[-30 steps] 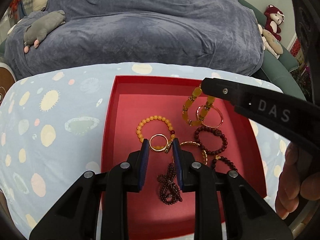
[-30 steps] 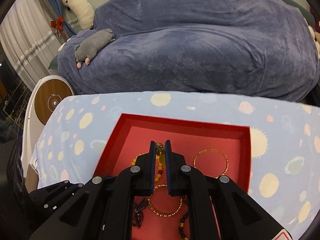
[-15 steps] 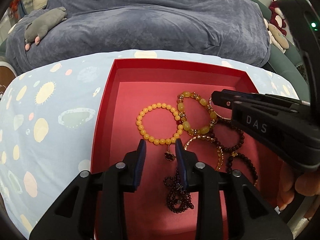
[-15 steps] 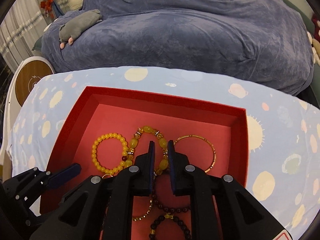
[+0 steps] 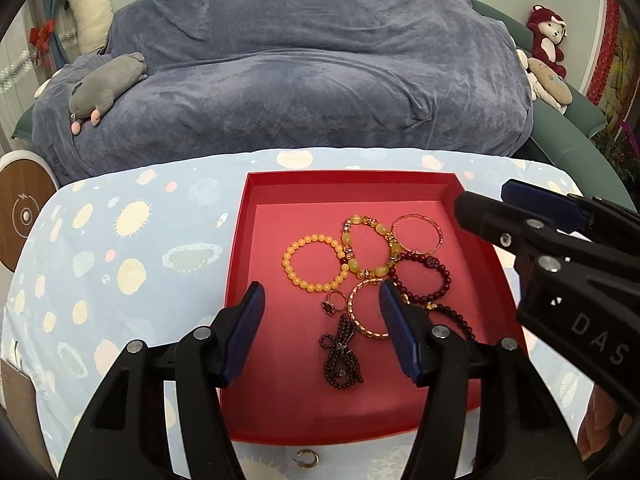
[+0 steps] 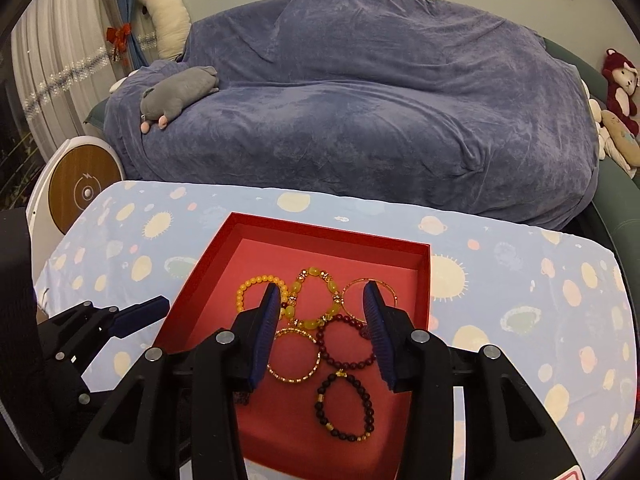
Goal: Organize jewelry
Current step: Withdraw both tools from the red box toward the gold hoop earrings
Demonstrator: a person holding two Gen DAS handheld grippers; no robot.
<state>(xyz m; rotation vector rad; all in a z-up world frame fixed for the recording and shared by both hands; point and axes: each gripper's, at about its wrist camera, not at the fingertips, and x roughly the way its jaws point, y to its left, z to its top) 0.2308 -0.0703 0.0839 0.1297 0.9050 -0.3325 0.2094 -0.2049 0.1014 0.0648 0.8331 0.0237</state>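
A red tray (image 5: 348, 178) holds a yellow bead bracelet (image 5: 314, 262), a chunky amber bracelet (image 5: 368, 248), a thin gold bangle (image 5: 418, 233), a dark red bead bracelet (image 5: 424, 276), a gold chain bangle (image 5: 366, 312), a small ring (image 5: 334, 304) and a knotted dark bead strand (image 5: 342, 354). My left gripper (image 5: 321, 286) hovers over the tray's near half. Its jaws are opening and nothing is between them. My right gripper (image 6: 321, 286) hangs above the bracelets, also opening and empty. It shows in the left wrist view too, at the tray's right edge (image 5: 492, 202).
The tray (image 6: 328, 230) lies on a pale blue cloth with planet prints (image 5: 120, 264). A small gold hoop (image 5: 306, 459) lies on the cloth in front of the tray. A blue-covered sofa (image 5: 300, 80) with a grey plush (image 5: 104, 84) stands behind. A round wood-faced device (image 6: 86, 192) stands at the left.
Both grippers have drawn back and up from the tray and spread their jaws. The amber bracelet left the right jaws and the ring left the left jaws. Both now lie in the tray.
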